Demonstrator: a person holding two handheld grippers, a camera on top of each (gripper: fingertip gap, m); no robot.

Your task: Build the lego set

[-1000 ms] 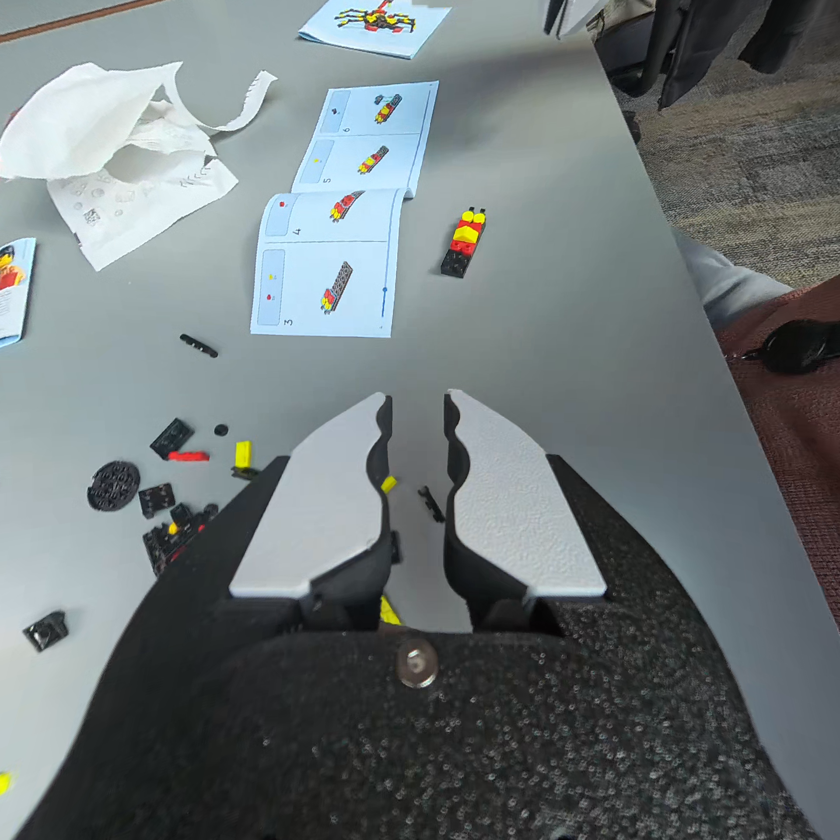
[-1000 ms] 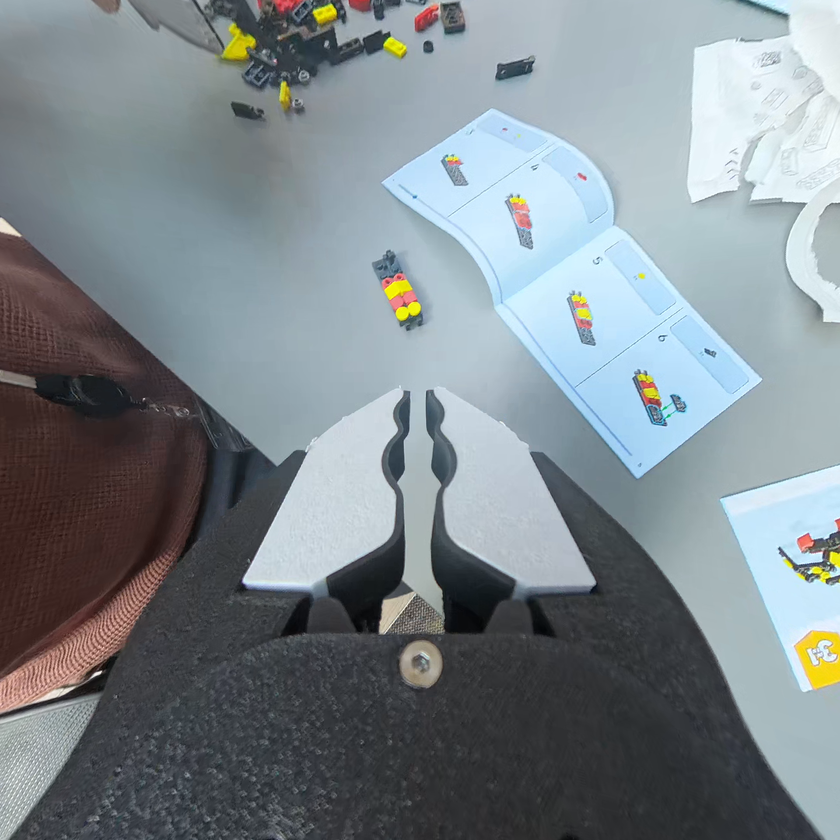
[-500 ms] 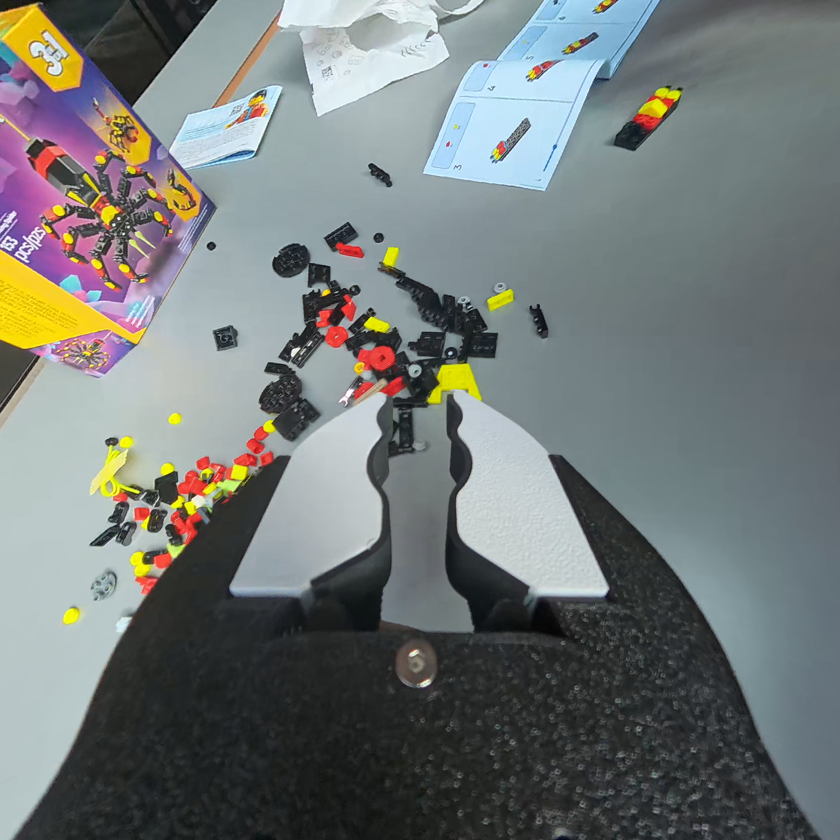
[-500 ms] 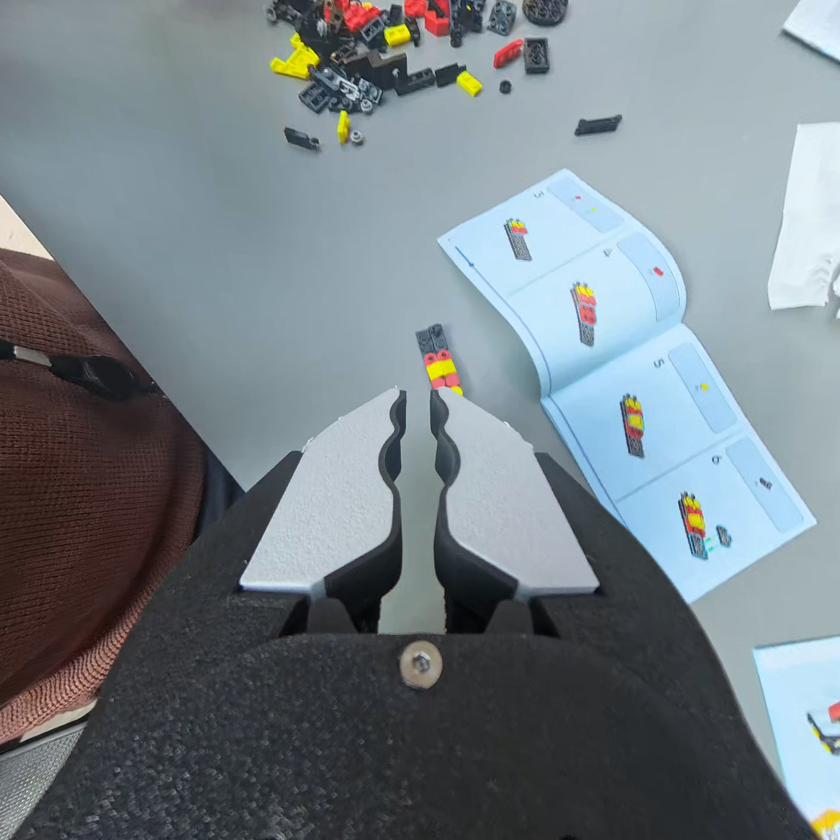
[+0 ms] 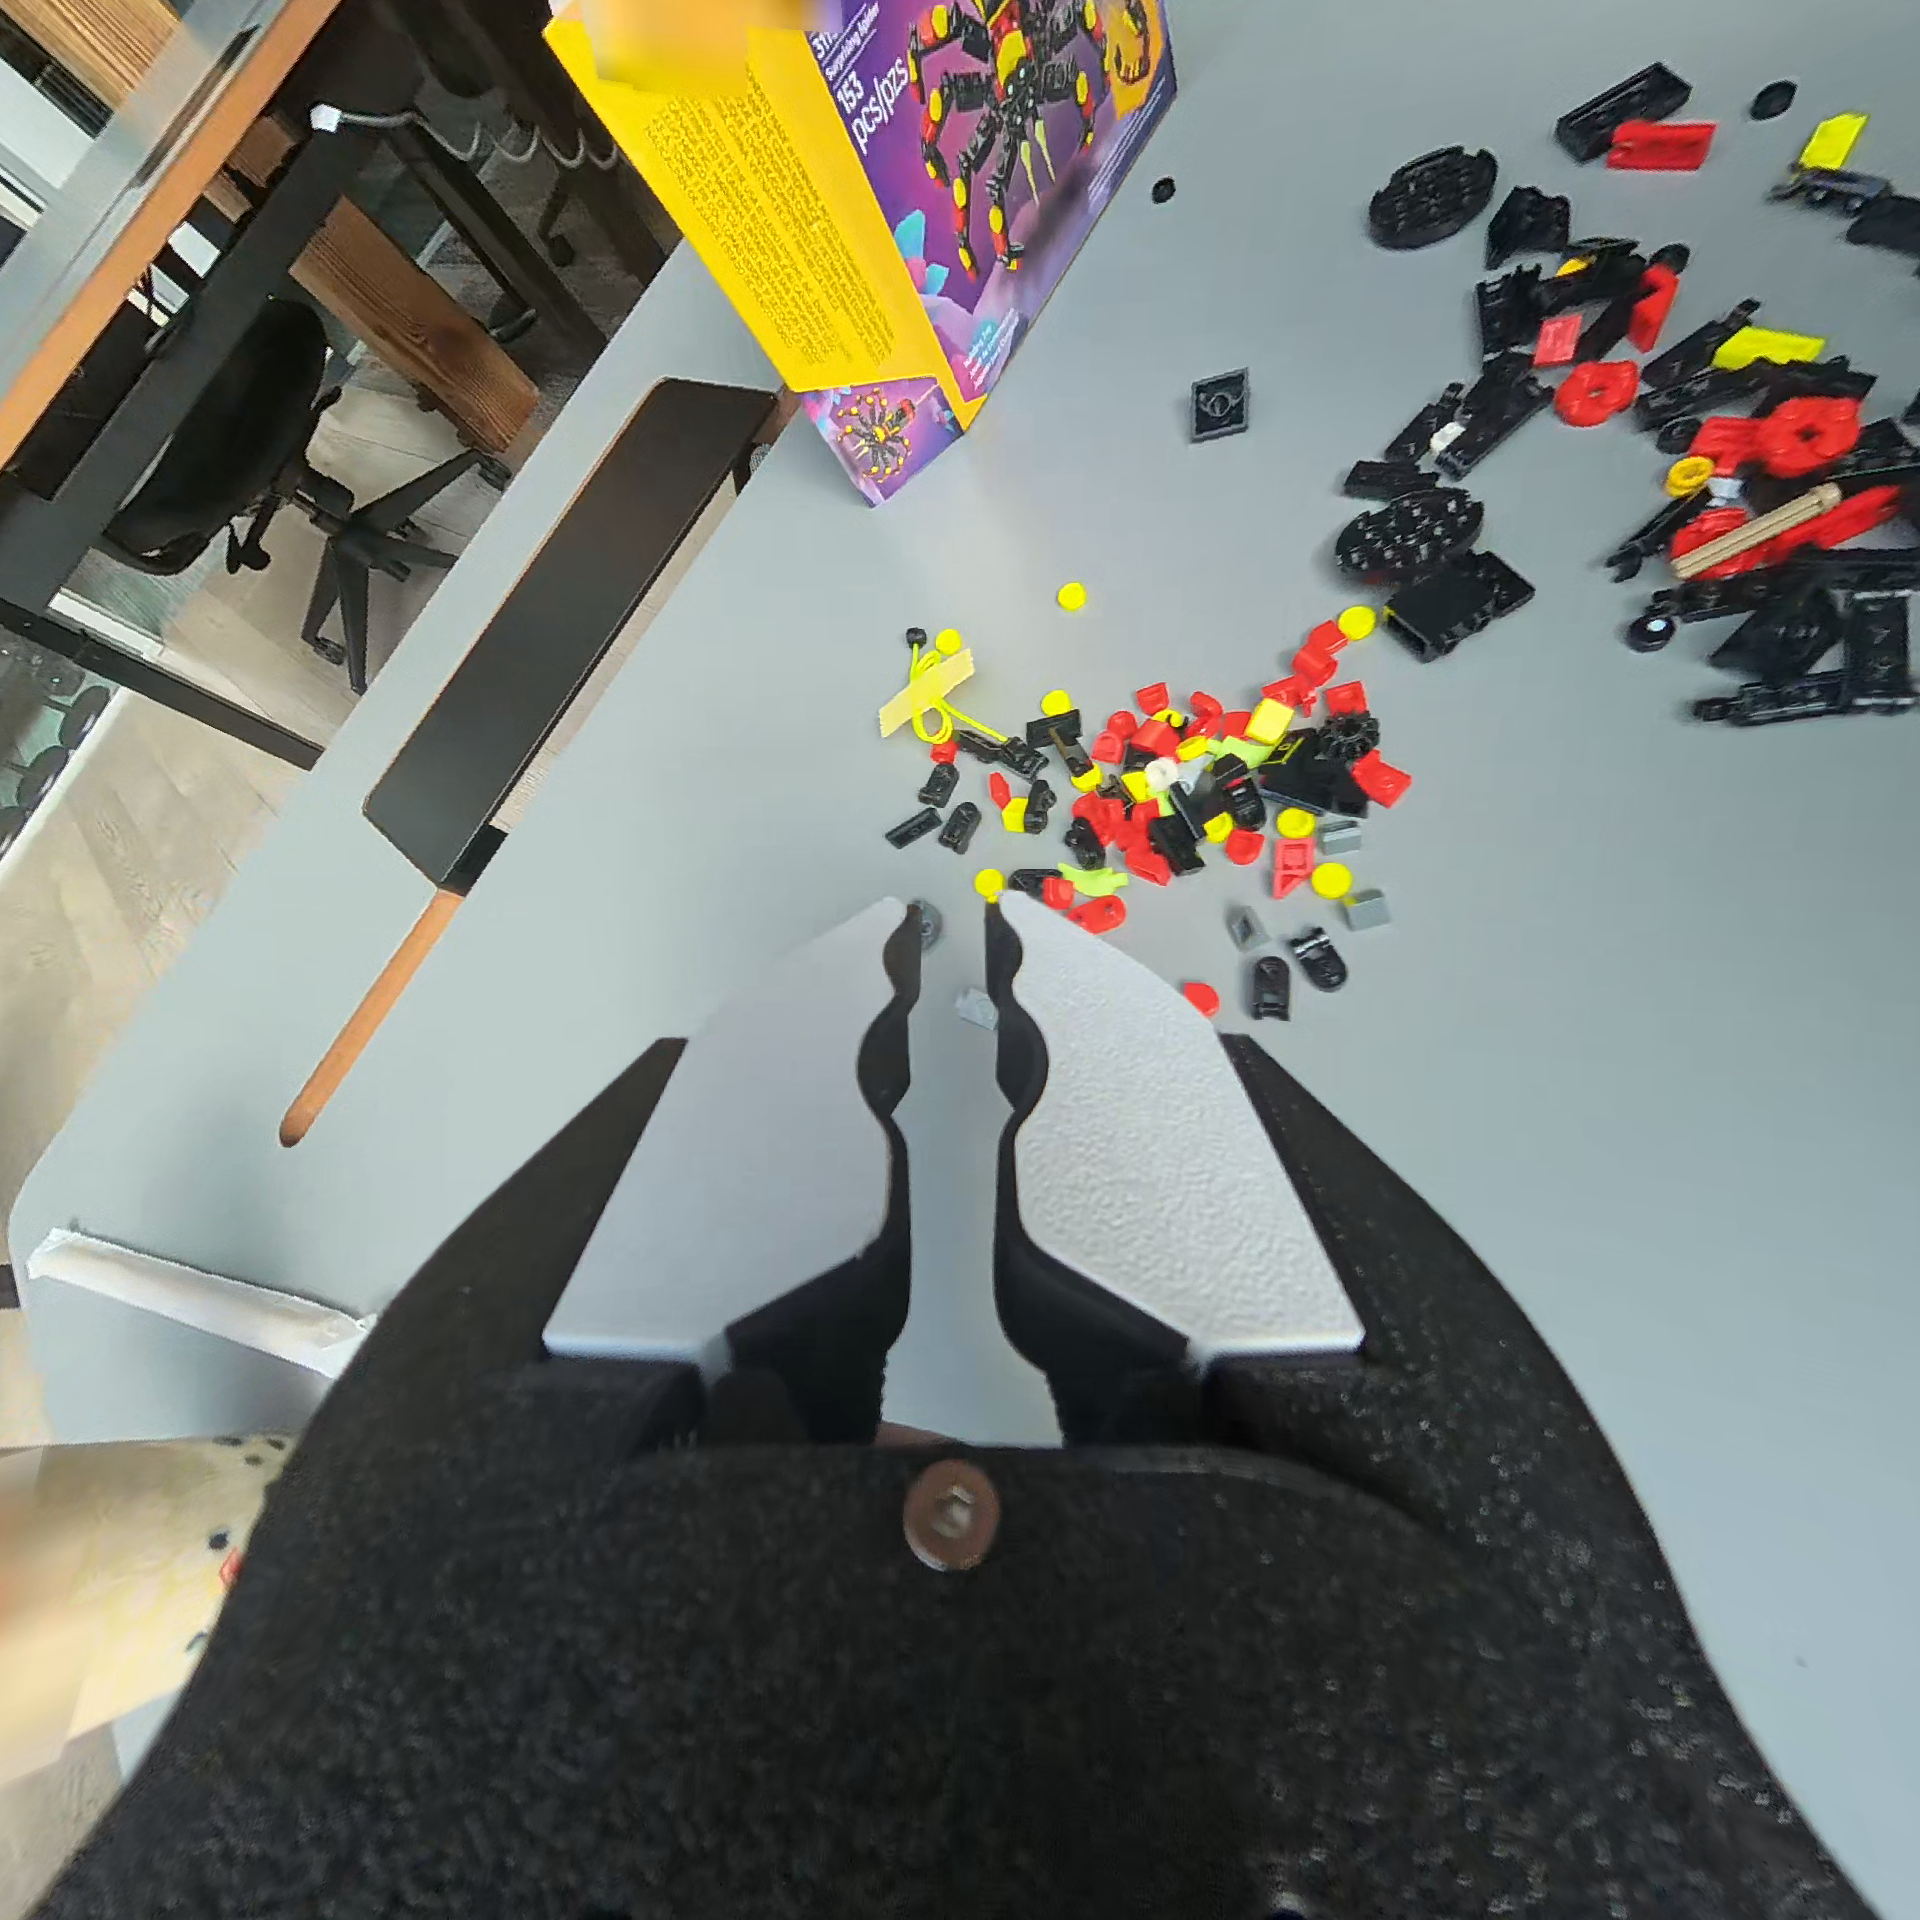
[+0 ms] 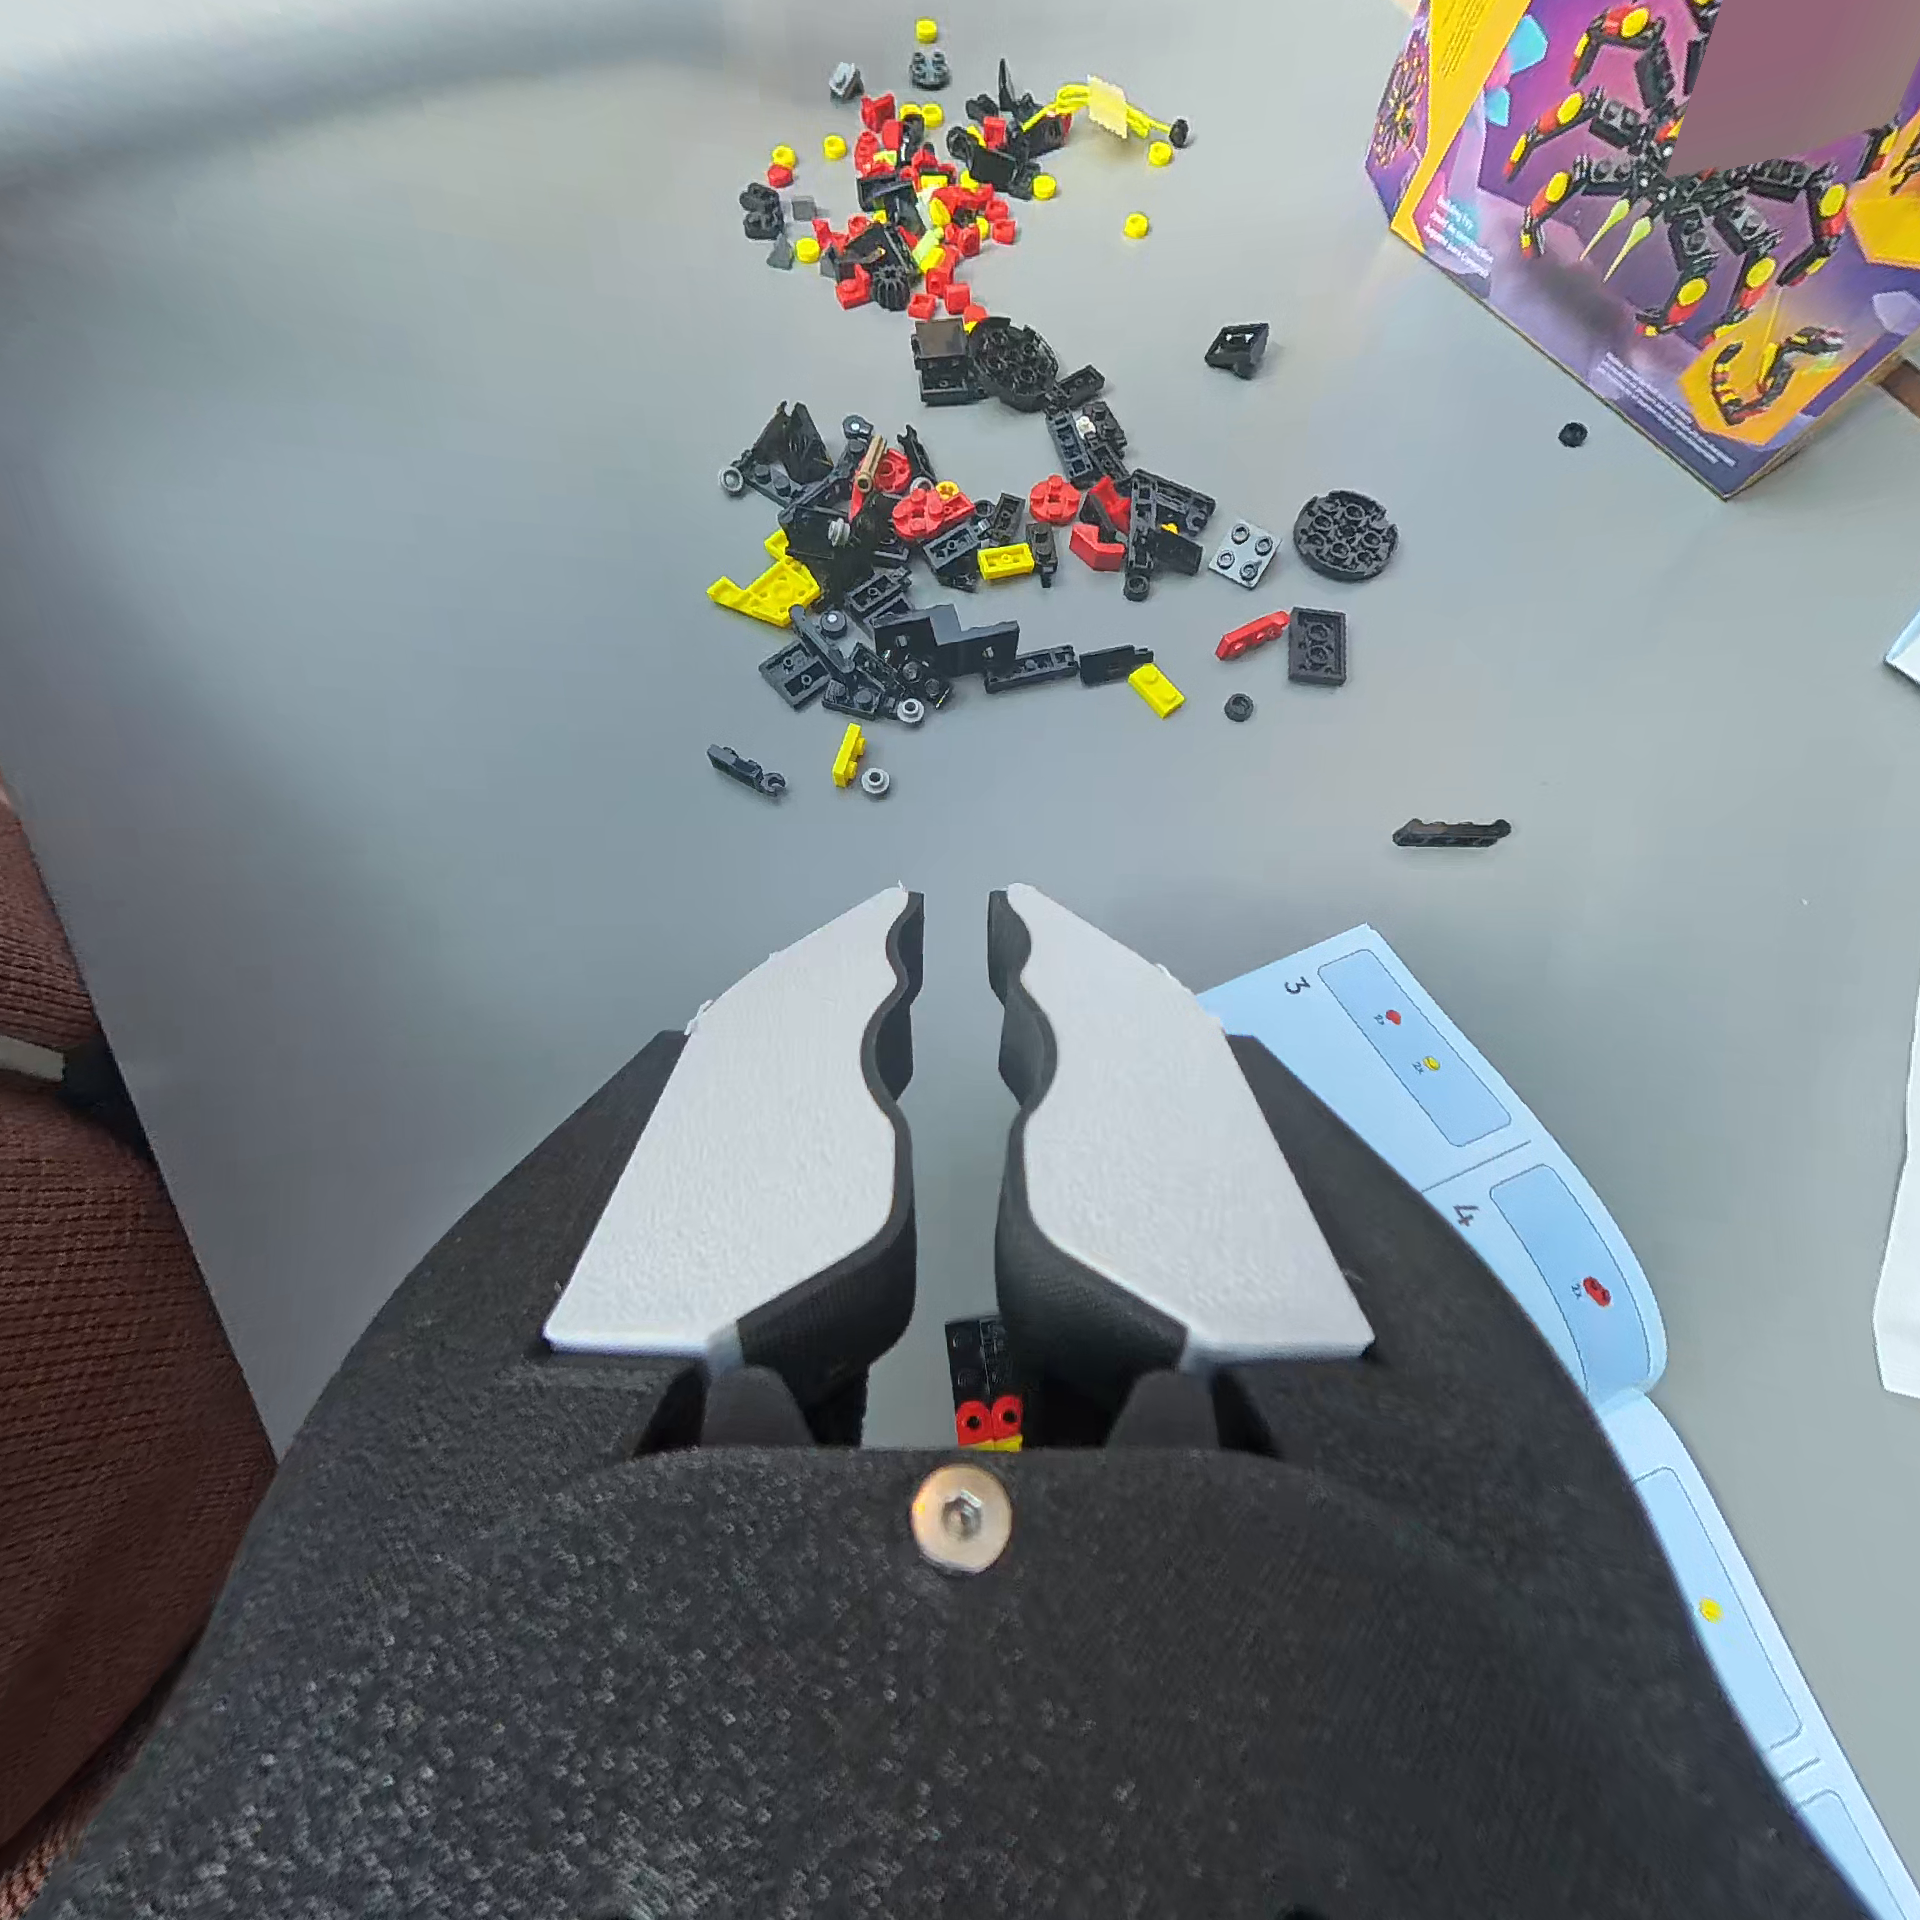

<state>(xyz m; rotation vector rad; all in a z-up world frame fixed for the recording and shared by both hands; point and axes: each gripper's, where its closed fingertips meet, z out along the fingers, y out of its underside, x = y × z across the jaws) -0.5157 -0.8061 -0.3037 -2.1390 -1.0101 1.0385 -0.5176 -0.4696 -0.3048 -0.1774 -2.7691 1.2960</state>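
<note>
The left gripper (image 5: 953,920) hangs above the grey table (image 5: 1558,1195) with its jaws narrowly parted and nothing between them; its fingertips sit just short of a scatter of small red, yellow and black lego pieces (image 5: 1174,790), with a tiny grey round piece (image 5: 925,921) showing beside the left fingertip and a small grey slope piece (image 5: 975,1008) visible in the gap between the fingers. Farther off to the right lies a second pile of larger black and red lego parts (image 5: 1704,488), including two black round plates (image 5: 1411,528). The purple and yellow lego box (image 5: 883,208) stands at the table's far edge, near a flat black panel (image 5: 582,613) set at the table's side. The right gripper (image 6: 954,906) also hovers over the table with a narrow gap and holds nothing. Beneath it, seen through the slot near the finger bases, lies the small part-built black, red and yellow lego assembly (image 6: 982,1392) on the table. The open light-blue instruction booklet (image 6: 1475,1174) lies just to the right of that gripper, partly under it. Ahead, the larger pile (image 6: 935,561) is nearer and the small-piece scatter (image 6: 914,197) lies beyond it, with the box (image 6: 1662,239) at the upper right. A lone black bar piece (image 6: 1450,832) rests near the booklet's far corner. A dark red knitted sleeve (image 6: 94,1247) fills the left edge.
</note>
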